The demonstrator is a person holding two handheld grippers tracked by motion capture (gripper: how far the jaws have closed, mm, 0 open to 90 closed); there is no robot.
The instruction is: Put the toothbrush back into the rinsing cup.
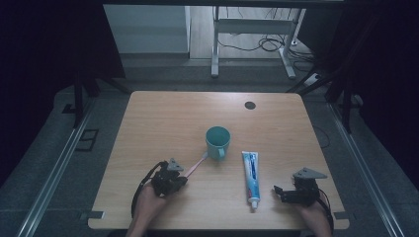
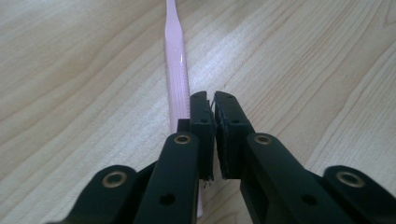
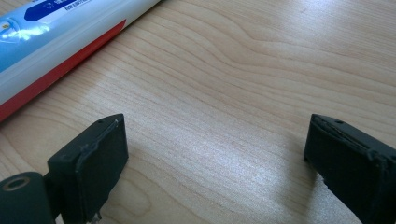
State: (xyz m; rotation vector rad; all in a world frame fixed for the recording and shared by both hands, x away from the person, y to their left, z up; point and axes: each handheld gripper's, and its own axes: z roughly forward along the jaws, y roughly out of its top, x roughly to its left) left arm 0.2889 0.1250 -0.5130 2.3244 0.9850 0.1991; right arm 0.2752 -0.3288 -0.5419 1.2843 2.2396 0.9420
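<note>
Table (image 1: 148, 128) bears one toothbrush (image 1: 196, 165), one cup (image 1: 218, 142), apparently one toothpaste tube (image 1: 250, 175).

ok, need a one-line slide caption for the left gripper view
Left hand-held gripper, jaws nearly shut and empty, beside a pink toothbrush lying on the wooden table.

Glossy pink plastic toothbrush (image 2: 176, 70) lies on matt wood-grain table (image 2: 70, 70).
</note>
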